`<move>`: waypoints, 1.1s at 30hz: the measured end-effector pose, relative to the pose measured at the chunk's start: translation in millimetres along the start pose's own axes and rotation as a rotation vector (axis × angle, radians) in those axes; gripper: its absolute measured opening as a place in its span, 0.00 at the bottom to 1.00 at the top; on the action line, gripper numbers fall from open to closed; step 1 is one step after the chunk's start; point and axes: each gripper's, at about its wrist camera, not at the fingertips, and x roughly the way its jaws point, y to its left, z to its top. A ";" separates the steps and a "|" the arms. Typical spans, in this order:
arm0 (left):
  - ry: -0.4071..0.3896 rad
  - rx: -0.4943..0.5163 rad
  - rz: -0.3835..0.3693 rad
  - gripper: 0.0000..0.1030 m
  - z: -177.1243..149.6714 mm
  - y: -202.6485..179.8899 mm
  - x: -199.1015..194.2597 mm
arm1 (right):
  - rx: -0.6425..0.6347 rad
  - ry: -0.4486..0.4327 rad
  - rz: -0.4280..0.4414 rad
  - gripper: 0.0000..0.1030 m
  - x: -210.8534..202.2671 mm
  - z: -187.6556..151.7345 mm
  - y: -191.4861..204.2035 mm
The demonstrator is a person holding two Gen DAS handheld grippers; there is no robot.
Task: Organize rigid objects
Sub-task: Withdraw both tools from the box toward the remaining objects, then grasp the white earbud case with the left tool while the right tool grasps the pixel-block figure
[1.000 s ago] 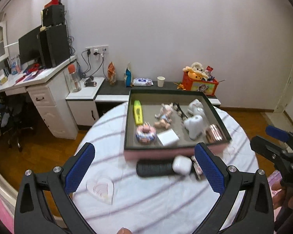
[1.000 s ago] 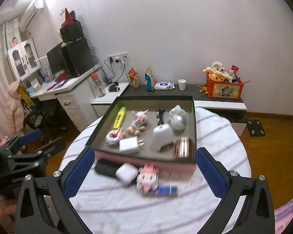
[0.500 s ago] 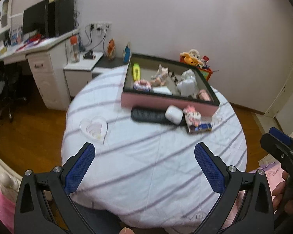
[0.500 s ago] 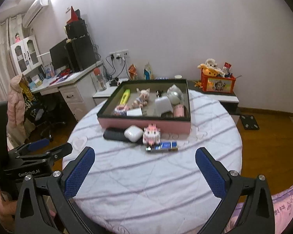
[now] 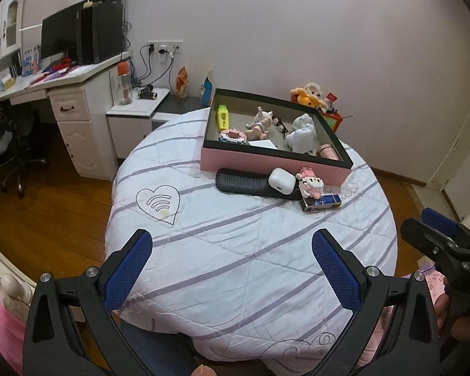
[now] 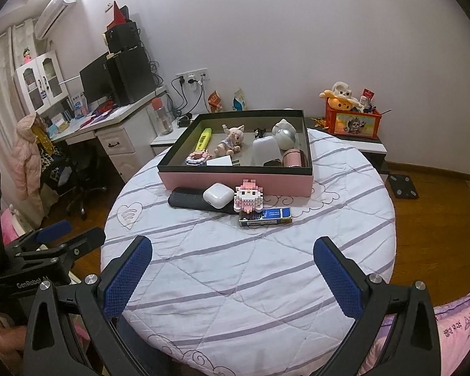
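Observation:
A pink box (image 5: 266, 163) (image 6: 235, 180) with a dark rim stands at the far side of the round table (image 5: 235, 244) (image 6: 235, 260). It holds a yellow highlighter (image 6: 202, 138), a doll (image 6: 230, 139), white items and other small things. In front of it lie a black remote (image 5: 244, 183) (image 6: 188, 202), a white earbud case (image 5: 281, 180) (image 6: 218, 195), a pink block figure (image 5: 310, 185) (image 6: 248, 199) and a blue pack (image 5: 322, 202) (image 6: 265, 216). My left gripper (image 5: 232, 266) and right gripper (image 6: 232, 266) are open and empty over the table's near edge.
A white desk (image 6: 122, 125) with a monitor and a black office chair (image 6: 78, 185) stand to the left. A low cabinet with an orange toy box (image 6: 352, 122) runs along the back wall. Wooden floor surrounds the table.
Both grippers have pulled back from the box toward the near edge of the table, so the whole tabletop shows. Both stay open. The objects have not moved.

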 end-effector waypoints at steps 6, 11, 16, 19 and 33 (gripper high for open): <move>-0.005 0.007 0.007 1.00 1.2 -0.6 -0.4 | -0.004 0.007 0.004 1.00 2.2 -0.5 3.1; -0.009 0.022 0.011 1.00 4.0 -4.3 3.1 | -0.002 0.019 0.003 1.00 8.8 0.4 2.2; -0.012 0.055 0.011 1.00 10.1 -13.1 15.2 | 0.009 0.039 0.001 1.00 21.1 2.3 -3.3; 0.000 0.078 0.016 1.00 15.3 -20.5 30.2 | 0.019 0.060 -0.010 1.00 33.3 4.7 -8.2; 0.063 0.114 0.048 1.00 30.1 -27.9 105.9 | 0.033 0.132 -0.034 0.86 115.3 27.3 -31.2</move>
